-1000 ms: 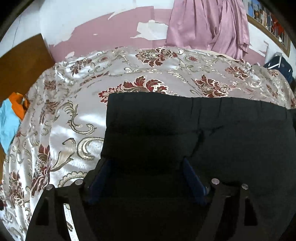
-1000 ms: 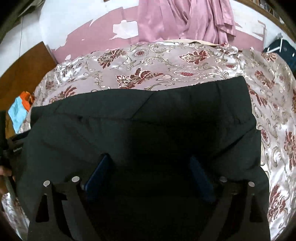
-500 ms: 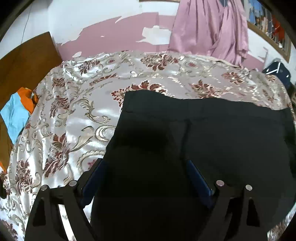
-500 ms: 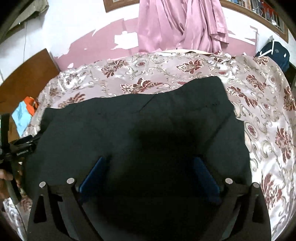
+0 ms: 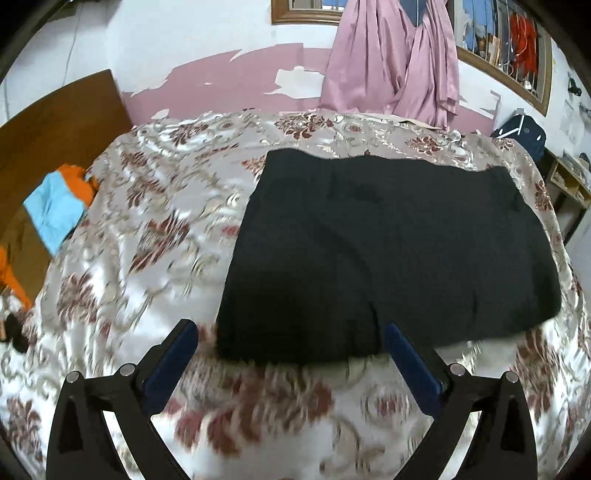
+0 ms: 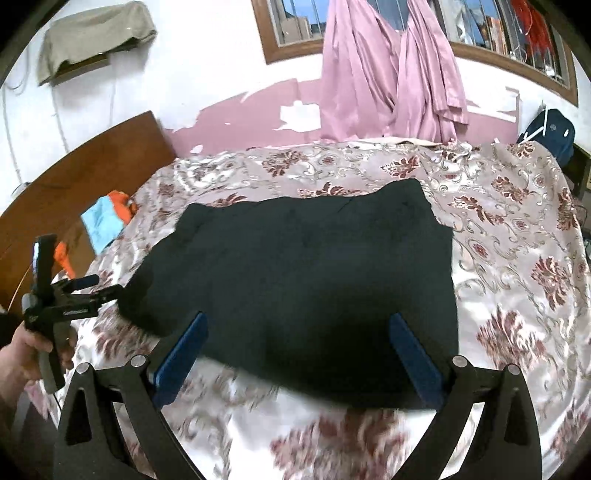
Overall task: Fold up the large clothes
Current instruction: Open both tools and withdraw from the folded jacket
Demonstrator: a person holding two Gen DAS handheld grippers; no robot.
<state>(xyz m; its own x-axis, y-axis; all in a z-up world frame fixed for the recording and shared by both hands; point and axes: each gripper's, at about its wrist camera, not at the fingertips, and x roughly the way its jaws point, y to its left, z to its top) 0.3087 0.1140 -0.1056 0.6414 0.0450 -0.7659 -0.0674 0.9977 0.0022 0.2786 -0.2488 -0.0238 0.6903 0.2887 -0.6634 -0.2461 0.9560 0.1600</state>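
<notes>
Folded black garment (image 5: 391,254) laid on the patterned bed (image 5: 140,236).
Both the left gripper (image 5: 288,332) and the right gripper (image 6: 297,323) are seen opening wide, fingers (image 5: 173,365) empty.

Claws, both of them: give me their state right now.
Left claw: opening wide, holding nothing, clear of the black garment.
Right claw: open, holding nothing, above the garment's near edge.

Peeling pink-and-white wall (image 6: 229,110), barred window (image 6: 295,22), pink curtain (image 6: 388,74), wooden headboard (image 6: 92,158)
</notes>
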